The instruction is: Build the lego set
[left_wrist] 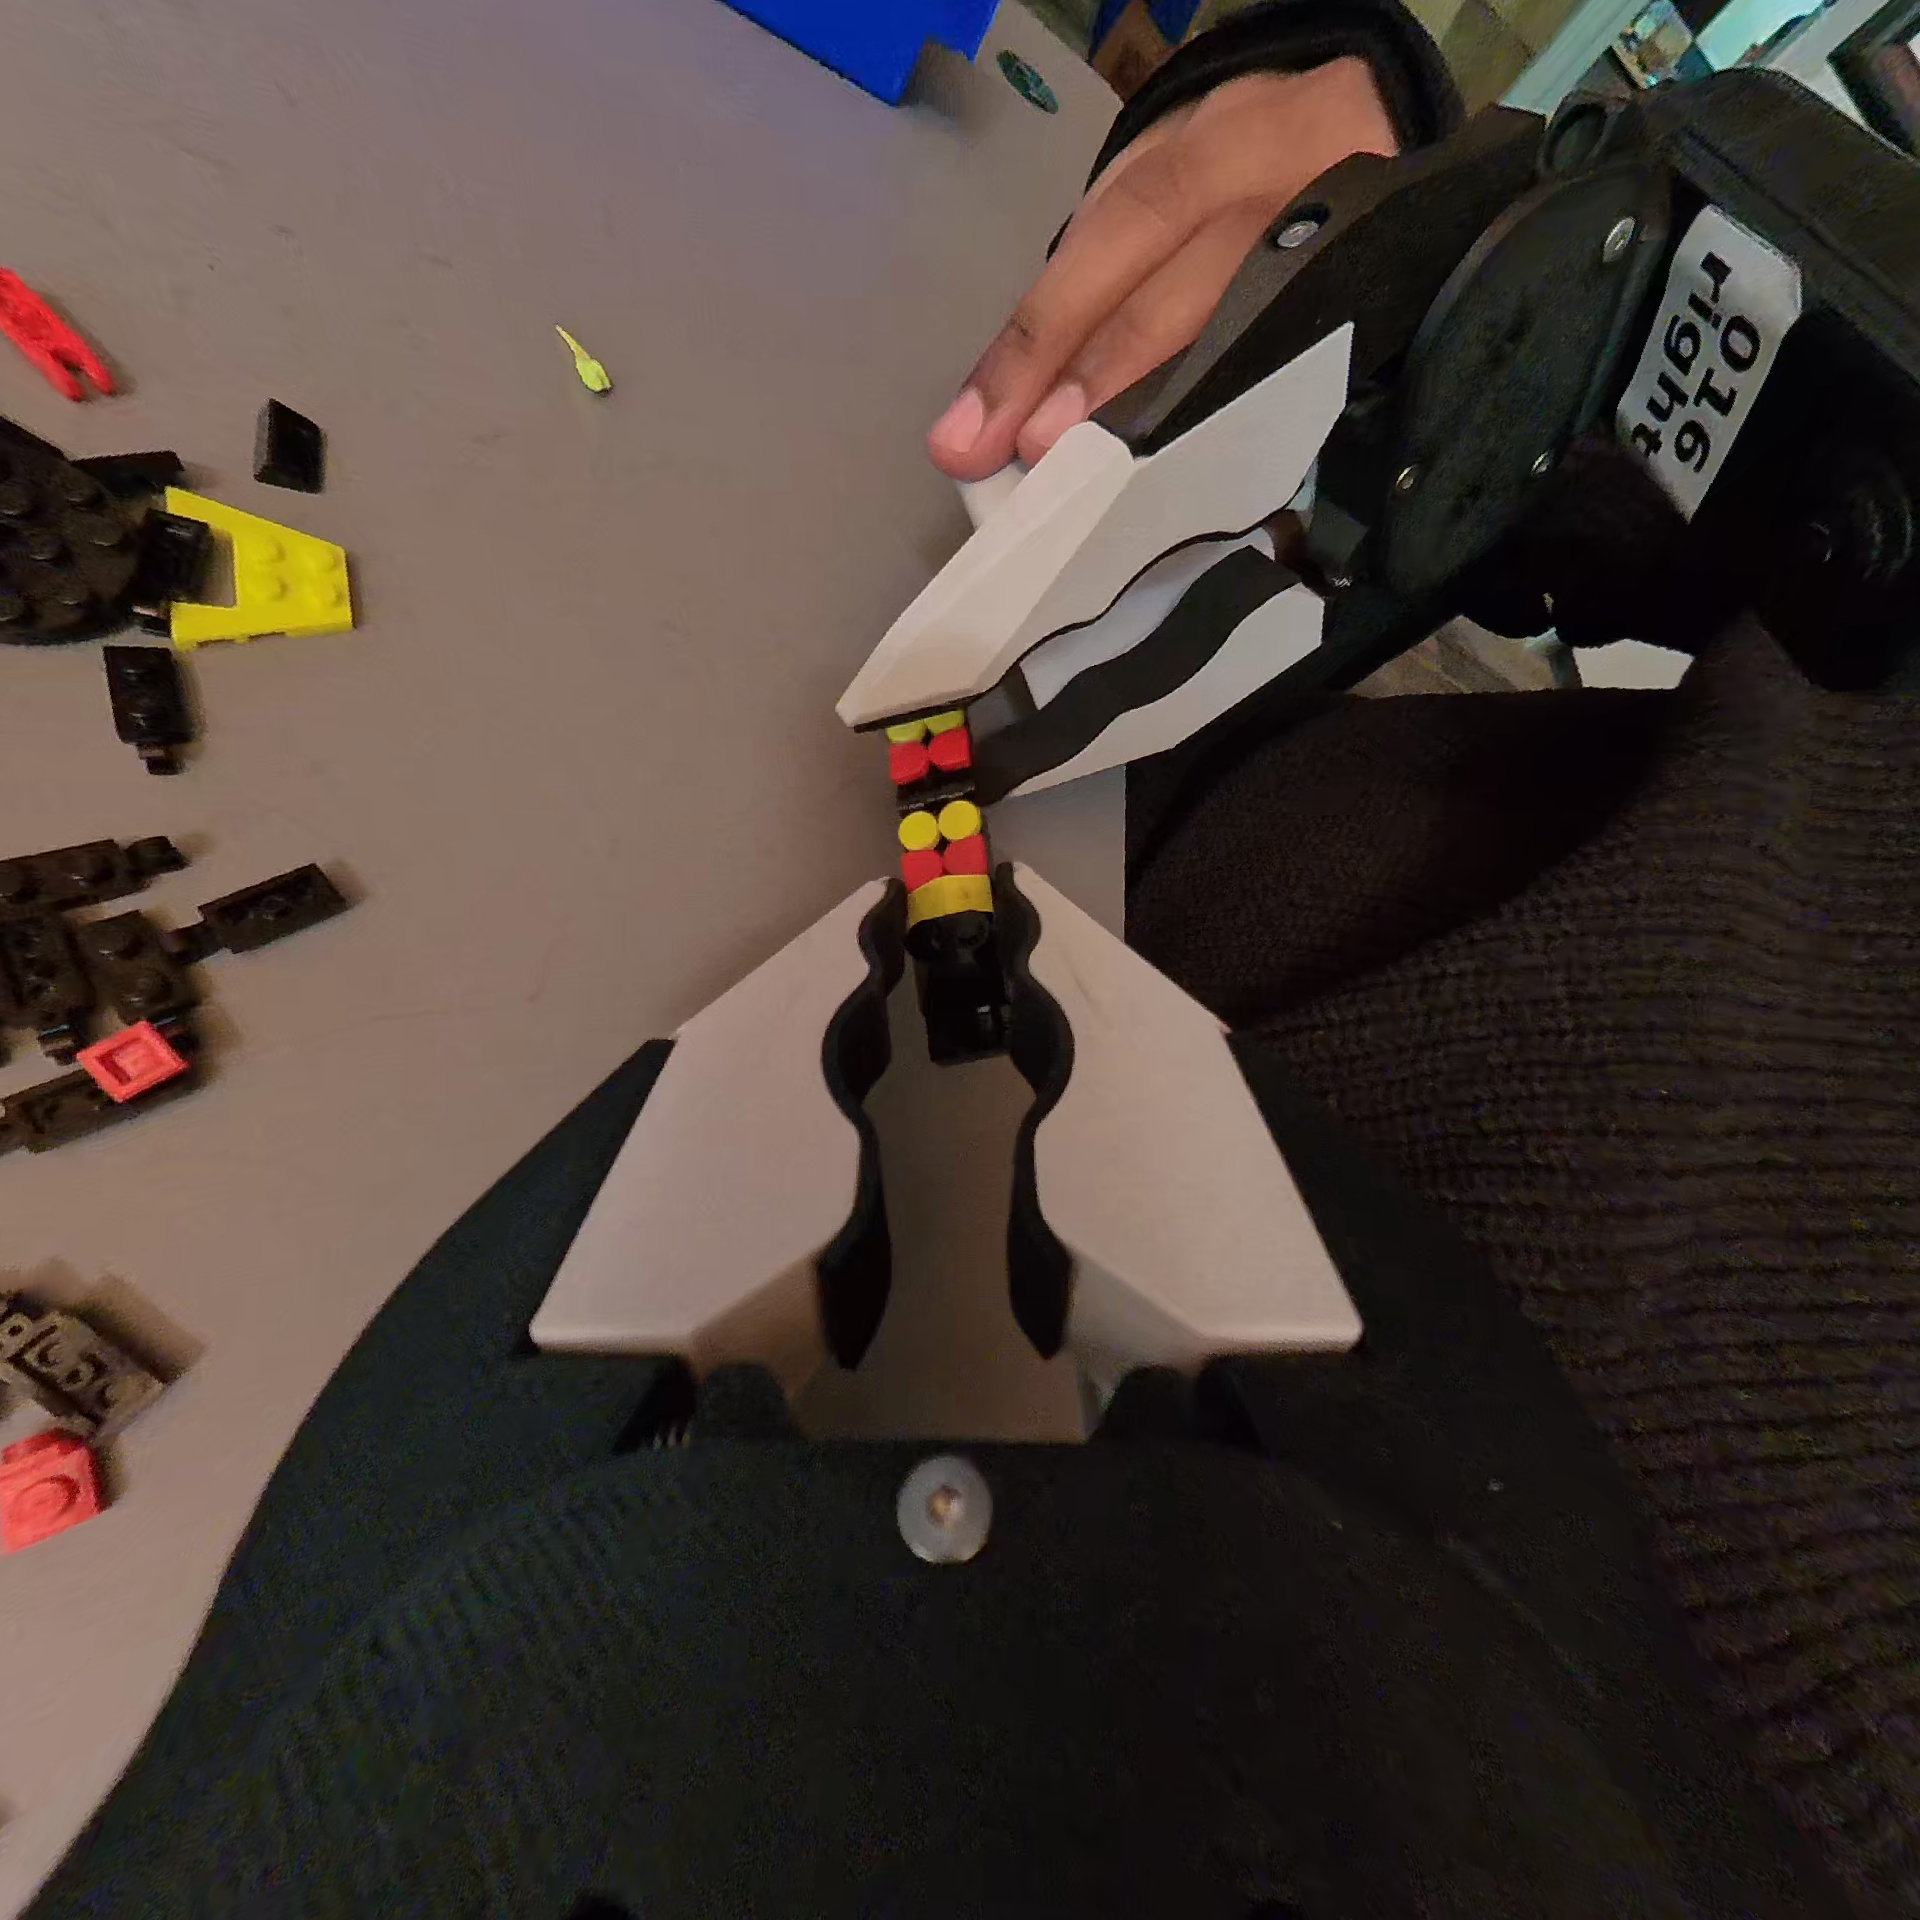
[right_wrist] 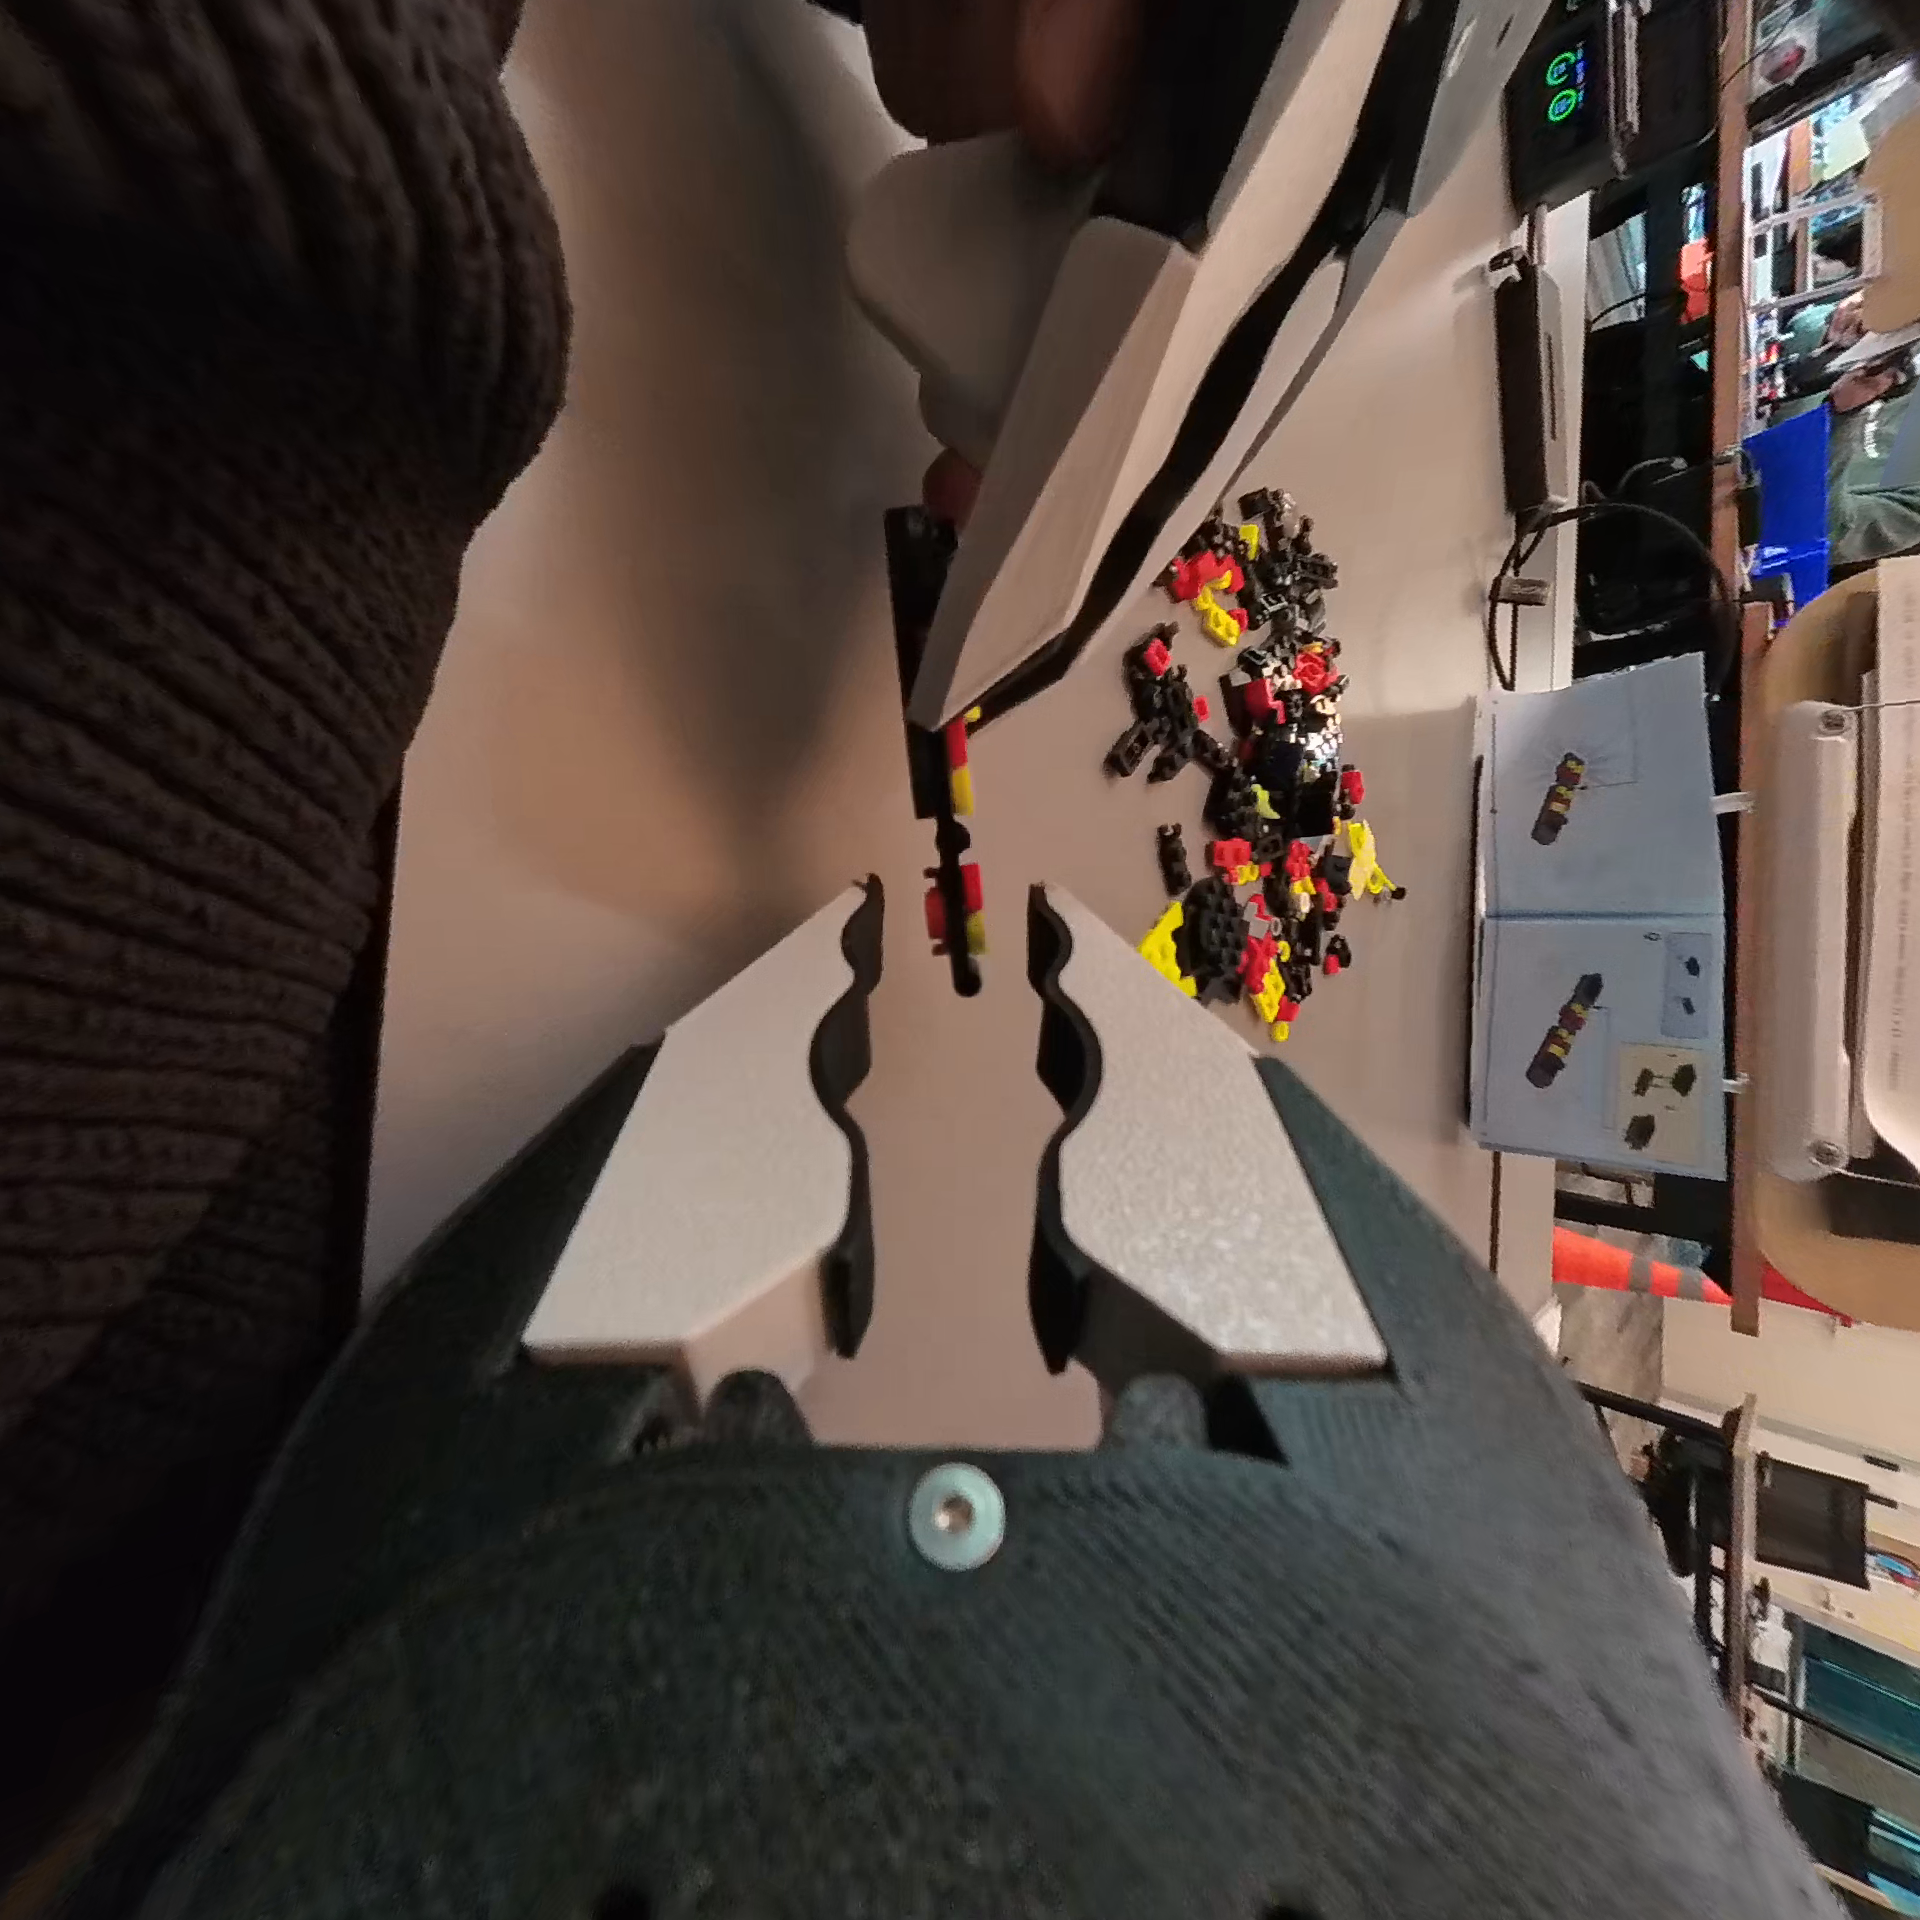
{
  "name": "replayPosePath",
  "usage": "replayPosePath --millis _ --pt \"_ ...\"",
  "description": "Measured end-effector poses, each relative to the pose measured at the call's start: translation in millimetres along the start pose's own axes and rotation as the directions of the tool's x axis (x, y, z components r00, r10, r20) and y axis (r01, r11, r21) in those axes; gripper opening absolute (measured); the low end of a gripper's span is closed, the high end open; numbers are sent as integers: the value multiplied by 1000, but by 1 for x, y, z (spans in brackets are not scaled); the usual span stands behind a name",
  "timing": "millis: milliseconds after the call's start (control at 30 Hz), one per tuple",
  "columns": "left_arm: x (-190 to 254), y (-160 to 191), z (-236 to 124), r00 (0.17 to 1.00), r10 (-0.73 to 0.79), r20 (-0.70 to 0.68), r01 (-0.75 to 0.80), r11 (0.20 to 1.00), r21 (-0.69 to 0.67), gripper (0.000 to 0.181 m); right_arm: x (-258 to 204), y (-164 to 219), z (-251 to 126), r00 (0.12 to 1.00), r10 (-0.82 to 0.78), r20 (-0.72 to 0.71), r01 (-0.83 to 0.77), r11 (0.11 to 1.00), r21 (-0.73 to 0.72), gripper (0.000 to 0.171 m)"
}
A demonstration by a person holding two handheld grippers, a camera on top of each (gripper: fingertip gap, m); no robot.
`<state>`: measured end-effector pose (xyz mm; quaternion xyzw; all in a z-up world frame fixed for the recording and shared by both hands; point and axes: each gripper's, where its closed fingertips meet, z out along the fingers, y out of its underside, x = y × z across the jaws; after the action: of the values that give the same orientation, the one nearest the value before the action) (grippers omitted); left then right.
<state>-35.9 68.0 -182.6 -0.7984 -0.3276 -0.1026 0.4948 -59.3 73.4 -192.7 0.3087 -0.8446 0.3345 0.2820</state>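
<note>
We hold the strip assembly (left_wrist: 943, 862) (black base, red and yellow studs) in the air over the near table (left_wrist: 644, 644) edge, between both tools. Left gripper (left_wrist: 948, 914) is clamped on the black end of it, pads tight on both sides. Right gripper (right_wrist: 956, 904) sits parted around the other end; in its own view there's daylight either side of the strip, so it isn't pinching (the left view makes it look like contact, but that angle can't settle it).

Step in hand looks like seating or re-gripping the strip's far section. To do it well: keep left rigid, close right squarely on the flat sides, not on the studs, and push along the strip axis so it doesn't hinge at the black joint.

Loose parts pile (right_wrist: 1257, 769) and the instruction booklet (right_wrist: 1600, 914) lie well apart.
</note>
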Motion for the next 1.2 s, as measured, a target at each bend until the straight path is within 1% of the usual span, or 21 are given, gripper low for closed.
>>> replayPosePath --millis 100,267,300,333,367,667,700,733,767,800,867,967,1033,1100,1200 --pt "1 0 1 1000 -9 -10 9 1000 5 15 0 0 0 1000 3 -2 -3 1000 2 23" --pt "3 -3 0 1000 -20 -24 20 1000 16 15 0 -1 0 1000 5 -5 -5 1000 4 21" --pt "3 -3 0 999 -21 -27 22 1000 17 15 1 -1 0 1000 4 -7 -4 1000 5 18" --pt "4 -3 0 999 -23 -29 24 1000 17 15 1 -2 -1 1000 2 -9 -2 1000 8 11" --pt "4 -3 0 999 -25 -32 25 1000 16 14 0 -2 -1 1000 -1 -8 2 1000 9 10" --pt "5 0 2 999 -13 -32 13 1000 2 14 -9 -1 0 999 -2 55 3 1000 -22 9" --pt "4 -1 2 1000 -6 -17 7 1000 9 17 -10 -1 0 998 0 59 2 1000 -24 9" --pt "4 -3 2 1000 12 -1 -12 1000 14 33 -9 0 0 999 -2 53 4 1000 -30 8" --pt "4 -4 1 999 51 17 -51 999 12 44 -7 2 0 999 -6 42 7 999 -38 8" --pt "3 -6 -1 993 104 53 -105 994 12 52 -4 3 0 1000 -1 30 2 999 -43 9" --pt "-2 -10 -6 959 245 146 -248 969 4 59 2 6 -1 999 34 15 -33 998 -46 8" --pt "-11 -8 -8 848 455 273 -456 888 -64 58 10 12 -4 993 117 11 -117 992 -55 8" --pt "-15 -7 -6 783 533 321 -532 841 -99 52 12 12 -5 982 185 32 -184 982 -36 9" --pt "-16 -10 -4 732 581 356 -585 804 -111 51 12 11 -8 969 238 65 -238 971 -15 8" --pt "-20 -18 -8 651 632 421 -648 751 -126 42 13 13 -9 958 276 80 -276 961 -15 8"
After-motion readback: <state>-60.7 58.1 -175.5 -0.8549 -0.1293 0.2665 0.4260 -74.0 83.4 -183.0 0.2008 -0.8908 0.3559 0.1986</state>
